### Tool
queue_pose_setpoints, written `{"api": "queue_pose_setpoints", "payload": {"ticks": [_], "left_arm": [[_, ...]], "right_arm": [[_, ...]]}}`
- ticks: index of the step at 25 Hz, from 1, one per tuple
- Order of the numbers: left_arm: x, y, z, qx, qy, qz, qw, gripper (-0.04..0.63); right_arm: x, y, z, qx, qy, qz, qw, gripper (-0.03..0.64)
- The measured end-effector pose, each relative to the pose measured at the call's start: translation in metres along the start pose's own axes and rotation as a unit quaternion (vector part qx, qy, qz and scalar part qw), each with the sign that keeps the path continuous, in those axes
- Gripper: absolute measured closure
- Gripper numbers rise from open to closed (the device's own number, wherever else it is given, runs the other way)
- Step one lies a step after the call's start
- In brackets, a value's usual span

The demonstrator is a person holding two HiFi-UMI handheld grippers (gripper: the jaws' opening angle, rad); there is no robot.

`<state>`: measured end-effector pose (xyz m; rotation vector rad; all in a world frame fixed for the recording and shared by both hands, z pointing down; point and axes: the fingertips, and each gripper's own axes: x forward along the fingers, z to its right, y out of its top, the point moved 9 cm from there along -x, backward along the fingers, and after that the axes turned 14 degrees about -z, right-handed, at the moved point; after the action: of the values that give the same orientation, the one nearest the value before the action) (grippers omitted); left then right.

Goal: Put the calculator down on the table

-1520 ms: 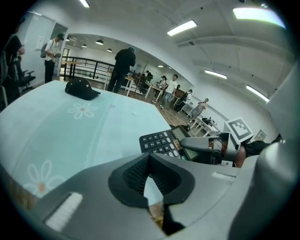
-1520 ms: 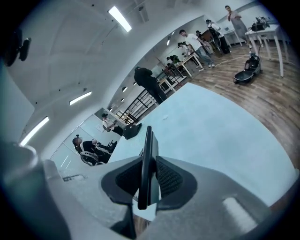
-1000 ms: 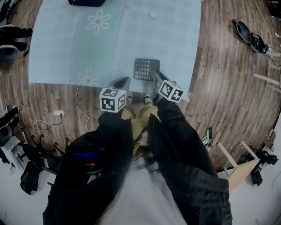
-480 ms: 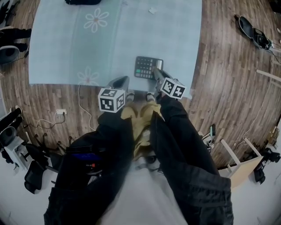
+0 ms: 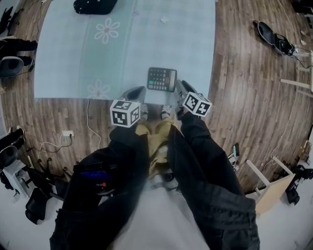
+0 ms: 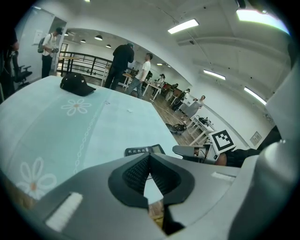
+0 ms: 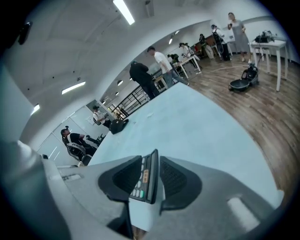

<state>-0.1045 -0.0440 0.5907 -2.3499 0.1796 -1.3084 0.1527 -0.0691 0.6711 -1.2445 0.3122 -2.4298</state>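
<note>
A dark calculator [image 5: 162, 79] lies keys-up on the pale blue flowered tablecloth [image 5: 122, 53], close to the table's front edge. My right gripper [image 5: 179, 88] is at its right end. In the right gripper view the calculator [image 7: 149, 176] shows edge-on between the jaws, which have just been opening, and a thin gap shows beside it. My left gripper [image 5: 135, 92] hangs at the table's front edge, left of the calculator and apart from it. Its pads meet at the tips [image 6: 149, 159] with nothing between them. From there the calculator [image 6: 144, 150] and the right gripper's marker cube [image 6: 221, 139] are visible.
A black cap [image 5: 95, 6] lies at the table's far side. Wooden floor surrounds the table, with cables [image 5: 73, 132] at the left, shoes [image 5: 274, 36] at the upper right and a wooden frame [image 5: 264, 185] at the lower right. People stand farther back in the room.
The right gripper has drawn back from over the calculator's keys to its right end. The calculator stays flat on the cloth. The left gripper has barely shifted.
</note>
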Motion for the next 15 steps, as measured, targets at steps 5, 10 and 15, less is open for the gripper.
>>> {"api": "queue_pose_setpoints", "payload": {"ticks": [5, 10, 15], "left_arm": [[-0.014, 0.035, 0.028, 0.039, -0.022, 0.045, 0.998, 0.597], [-0.041, 0.075, 0.057, 0.073, -0.04, 0.102, 0.9913, 0.597], [-0.073, 0.111, 0.079, 0.105, -0.039, 0.162, 0.9804, 0.597]], "right_arm": [[-0.054, 0.031, -0.025, -0.029, 0.007, 0.08, 0.996, 0.527], [-0.097, 0.066, -0.068, -0.077, 0.029, 0.146, 0.986, 0.597], [-0.132, 0.102, -0.109, -0.124, 0.054, 0.199, 0.971, 0.617]]}}
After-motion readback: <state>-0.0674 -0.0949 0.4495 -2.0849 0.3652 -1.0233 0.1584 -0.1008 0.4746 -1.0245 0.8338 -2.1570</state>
